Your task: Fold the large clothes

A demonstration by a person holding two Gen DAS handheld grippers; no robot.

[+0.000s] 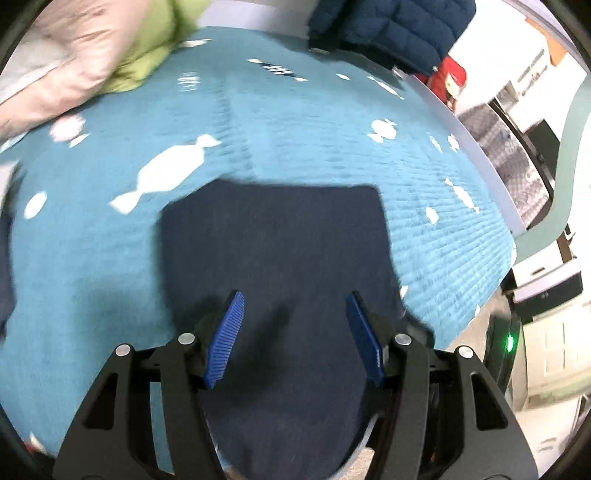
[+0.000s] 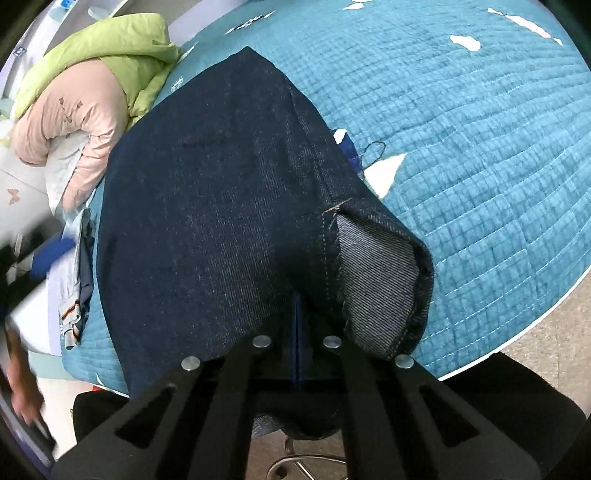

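- We see the left claw point(image 1: 294, 310) released, its blue pads point(image 1: 226, 338) spread apart above the jeans point(image 1: 280, 258), touching nothing that we can make out.
- The jeans lie as a dark, roughly rectangular fold on the teal quilt point(image 1: 295, 140), which covers the bed and carries white candy shapes.
- In the right wrist view the jeans point(image 2: 207, 206) fill most of the frame, draped over the quilt point(image 2: 461, 129) near its edge.
- The right claw point(image 2: 297, 332) is clenched on the jeans: its fingers meet in a thin line with the denim gathered at them.
- Just right of that grip a corner of denim is turned back, showing its paler inner side point(image 2: 376, 280) and a stitched seam.
- At the far left of the bed sit a green jacket point(image 2: 122, 48) and a pink one point(image 2: 74, 118), touching each other.
- A navy puffer point(image 1: 399, 29) lies at the bed's far edge in the left wrist view, with something red point(image 1: 448, 79) beside it.
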